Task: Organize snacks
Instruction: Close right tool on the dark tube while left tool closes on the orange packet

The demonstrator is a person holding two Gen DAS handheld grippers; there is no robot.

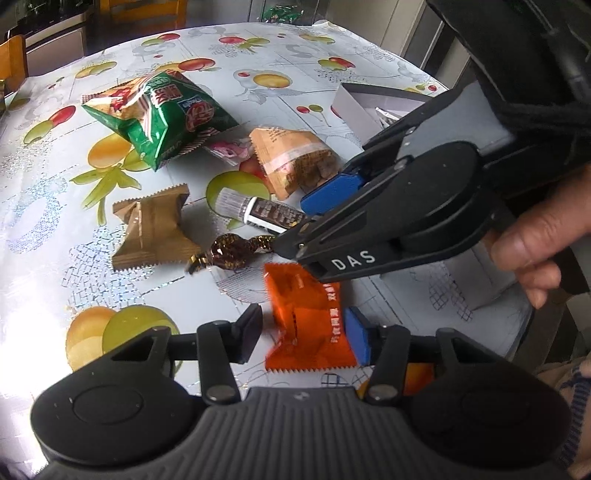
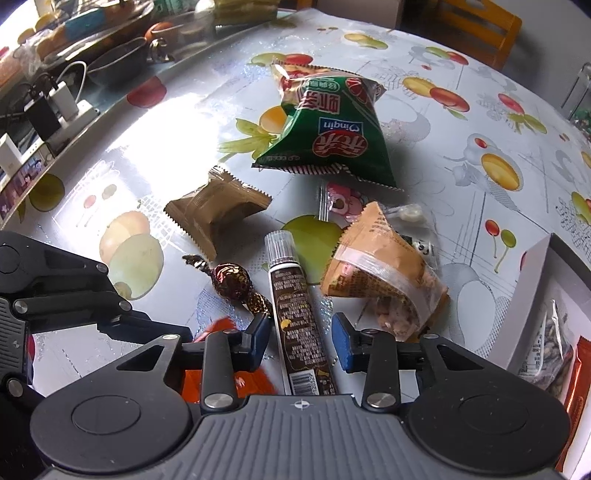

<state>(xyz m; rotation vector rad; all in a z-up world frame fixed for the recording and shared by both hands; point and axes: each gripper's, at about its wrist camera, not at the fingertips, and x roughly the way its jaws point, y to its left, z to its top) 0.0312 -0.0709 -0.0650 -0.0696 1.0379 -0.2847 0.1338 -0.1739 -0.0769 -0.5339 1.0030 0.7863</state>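
Snacks lie scattered on a fruit-print tablecloth. My left gripper (image 1: 304, 338) is open, its jaws on either side of an orange packet (image 1: 308, 325) that looks blurred. My right gripper (image 2: 301, 338) is open and straddles a dark chocolate tube (image 2: 295, 325) with a clear cap. Next to it lie a foil-wrapped candy (image 2: 232, 282), a brown packet (image 2: 214, 210), a green chip bag (image 2: 332, 133), a taped tan bag (image 2: 384, 273) and a pink sweet (image 2: 340, 201). The right gripper also shows in the left wrist view (image 1: 295, 225), over the tube (image 1: 266, 214).
A white box (image 2: 532, 291) at the right holds a seed packet (image 2: 554, 350) and an orange packet (image 2: 576, 384). Chargers, bowls and clutter (image 2: 62, 99) stand beyond the table's far left edge. A wooden chair (image 2: 476, 22) stands at the back.
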